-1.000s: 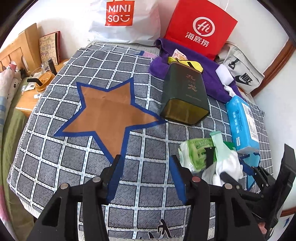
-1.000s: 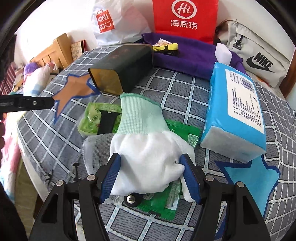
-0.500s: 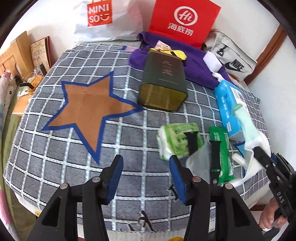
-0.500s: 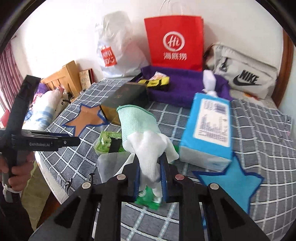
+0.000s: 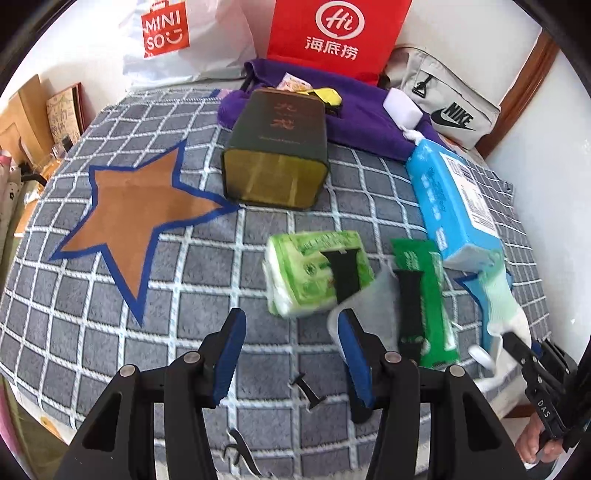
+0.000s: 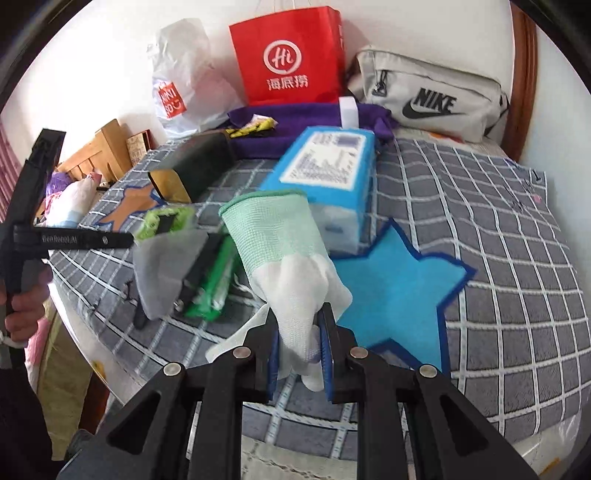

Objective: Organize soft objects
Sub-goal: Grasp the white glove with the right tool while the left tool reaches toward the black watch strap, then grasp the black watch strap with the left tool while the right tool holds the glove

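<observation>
The right gripper (image 6: 297,341) has just closed and now pinches one white glove (image 6: 291,266), raised before it above the blanket (image 6: 517,258). The left gripper (image 5: 290,349) is half open with nothing between. Ahead lie two tissue packs: one green (image 5: 314,273), one blue (image 5: 454,206).

On the checked blanket (image 5: 110,332), the tin box (image 5: 277,147) lies far, the tissue pack (image 5: 458,199) right, the wet-wipes packet (image 5: 314,273) near, beside the sachet (image 5: 428,295). Paper bag (image 5: 332,33) stands behind.
</observation>
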Available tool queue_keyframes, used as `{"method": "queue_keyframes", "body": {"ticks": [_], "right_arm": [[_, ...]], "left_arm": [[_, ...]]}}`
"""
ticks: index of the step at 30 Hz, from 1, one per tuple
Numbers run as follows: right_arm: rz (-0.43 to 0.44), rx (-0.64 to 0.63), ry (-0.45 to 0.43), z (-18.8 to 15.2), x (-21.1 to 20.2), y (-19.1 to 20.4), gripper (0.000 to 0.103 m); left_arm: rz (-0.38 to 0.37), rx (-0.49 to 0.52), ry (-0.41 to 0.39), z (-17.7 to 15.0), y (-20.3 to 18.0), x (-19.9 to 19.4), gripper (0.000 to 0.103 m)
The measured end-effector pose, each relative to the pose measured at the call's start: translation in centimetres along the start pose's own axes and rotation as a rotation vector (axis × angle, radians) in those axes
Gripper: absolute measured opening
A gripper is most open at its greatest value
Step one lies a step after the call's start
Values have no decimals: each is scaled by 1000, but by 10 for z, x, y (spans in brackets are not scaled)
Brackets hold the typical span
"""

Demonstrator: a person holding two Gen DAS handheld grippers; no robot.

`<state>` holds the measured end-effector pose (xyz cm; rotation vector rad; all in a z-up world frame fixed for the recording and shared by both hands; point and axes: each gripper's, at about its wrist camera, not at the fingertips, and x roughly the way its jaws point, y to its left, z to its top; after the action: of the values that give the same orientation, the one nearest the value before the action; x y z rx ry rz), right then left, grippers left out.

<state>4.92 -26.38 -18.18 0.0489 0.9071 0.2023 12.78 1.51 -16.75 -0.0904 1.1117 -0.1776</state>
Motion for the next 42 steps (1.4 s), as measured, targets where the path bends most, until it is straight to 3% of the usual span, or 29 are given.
{"method": "queue_keyframes", "body": {"ticks": [7, 9, 11, 19, 28, 31, 33, 38, 42], "right_arm": [[16, 40, 37, -14, 22, -16, 19], [28, 54, 40, -14, 28, -19, 20], [37, 58, 38, -13, 30, -20, 20], [27, 38, 40, -12, 31, -15, 23], [15, 26, 48, -10, 32, -14, 23], [15, 29, 48, -10, 33, -13, 24], [12, 24, 48, -9, 34, -12, 25], [12, 24, 46, -11, 33, -11, 25], [17, 31, 46, -12, 32, -13, 26]], "left_arm": [[-26, 35, 14, 11, 7, 21, 50], [-43, 41, 12, 14, 5, 26, 44], [-79, 41, 31, 17, 3, 33, 29], [-130, -17, 19, 19, 17, 29, 22], [5, -57, -52, 14, 65, -13, 21], [-64, -98, -73, 17, 77, -26, 21], [-111, -79, -64, 18, 74, -27, 21], [5, -46, -12, 20, 63, 1, 23], [26, -88, 29, 13, 70, 14, 23]]}}
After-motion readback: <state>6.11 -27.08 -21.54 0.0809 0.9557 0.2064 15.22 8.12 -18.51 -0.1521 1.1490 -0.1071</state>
